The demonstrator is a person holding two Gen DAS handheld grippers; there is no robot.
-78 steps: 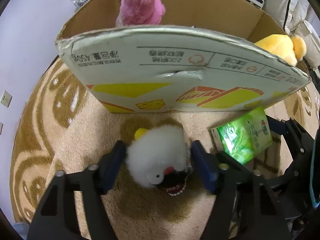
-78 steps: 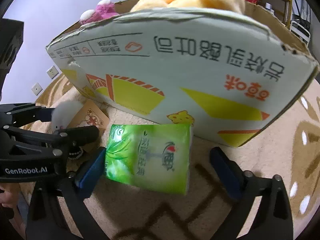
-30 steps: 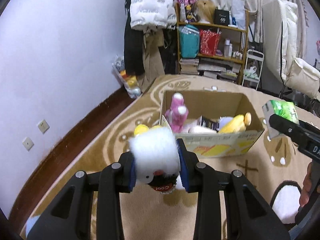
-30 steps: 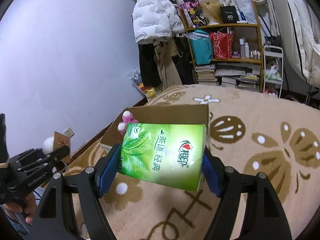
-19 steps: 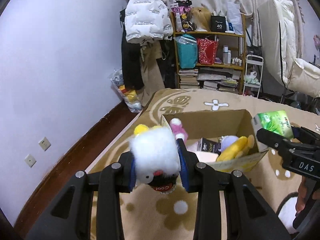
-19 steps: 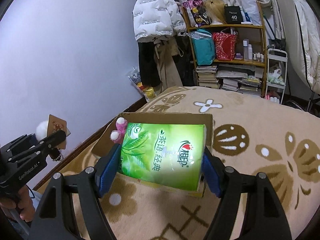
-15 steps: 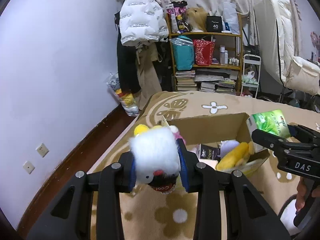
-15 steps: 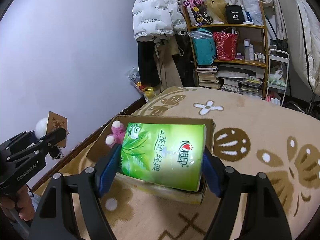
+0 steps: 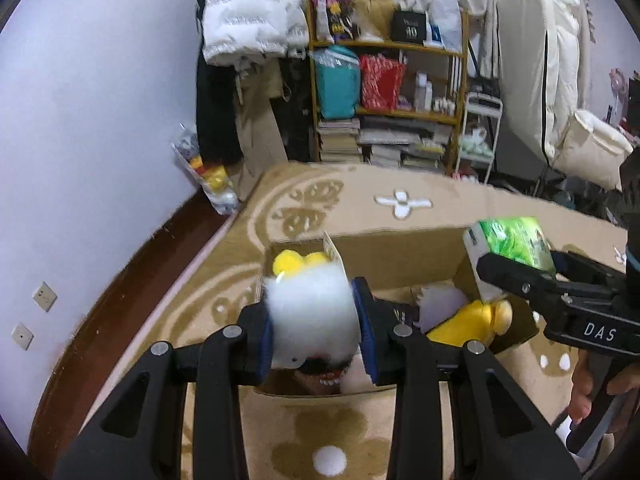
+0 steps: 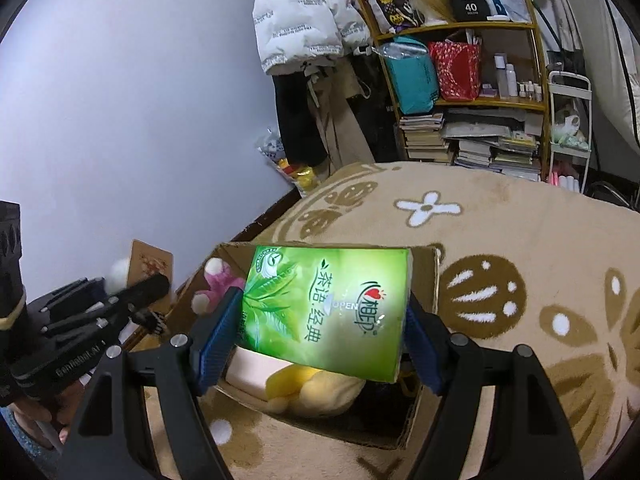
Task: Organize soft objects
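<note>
The box [image 9: 400,248] sits on the rug [image 10: 520,240]. Toys lie in the box. The shelf [image 10: 472,80] stands behind the rug.

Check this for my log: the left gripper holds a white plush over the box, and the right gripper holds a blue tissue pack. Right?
Not quite: the tissue pack in the right gripper is green, as the right wrist view shows. The left gripper does hold the white plush over the box.
</note>
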